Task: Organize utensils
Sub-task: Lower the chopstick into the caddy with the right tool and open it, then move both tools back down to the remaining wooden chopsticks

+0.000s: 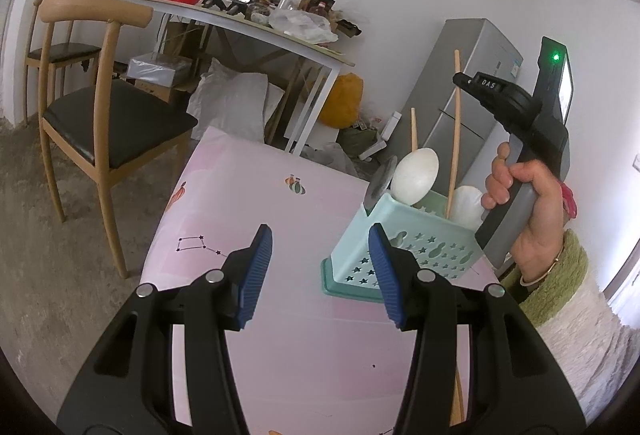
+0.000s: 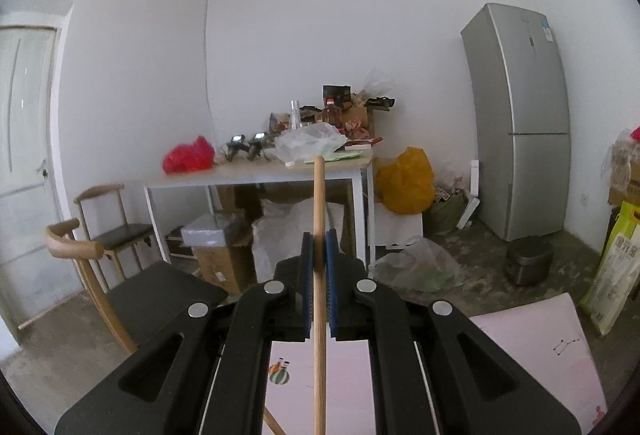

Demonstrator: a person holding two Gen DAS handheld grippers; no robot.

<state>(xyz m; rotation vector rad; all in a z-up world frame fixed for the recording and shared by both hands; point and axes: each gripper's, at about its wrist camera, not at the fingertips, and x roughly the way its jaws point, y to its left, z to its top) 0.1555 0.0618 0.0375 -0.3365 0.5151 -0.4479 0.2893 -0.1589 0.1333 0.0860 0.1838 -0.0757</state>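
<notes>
Pink and patterned with small drawings, the bench (image 1: 224, 195) spreads under both my tools, and on its right part stands the mint-green utensil basket (image 1: 404, 255) with star-shaped cutouts in its wall. Out of that basket rise two white spoons (image 1: 416, 175), a small round metal wheel on a handle (image 1: 380, 181), and thin wooden sticks. My left gripper (image 1: 320, 271) hangs just beside the basket's near corner with its blue pads spread wide and nothing between them. My right gripper (image 2: 319, 283) is clamped on one wooden chopstick (image 2: 319, 219), which passes between the pads and points up and away; its lower end runs out of sight below the frame, so I cannot tell from that view whether the tip is already inside the basket. From the left view, my right hand (image 1: 524, 203) sits just behind the basket, with a long stick standing in it. My guess is that I am seating this chopstick in the basket. The risks I see: the hold is on a smooth, thin rod, so it could swivel or slip between the pads; pushing down at a slant could tip the light basket or jostle the spoons; letting go early could let the stick fall onto the bench.
</notes>
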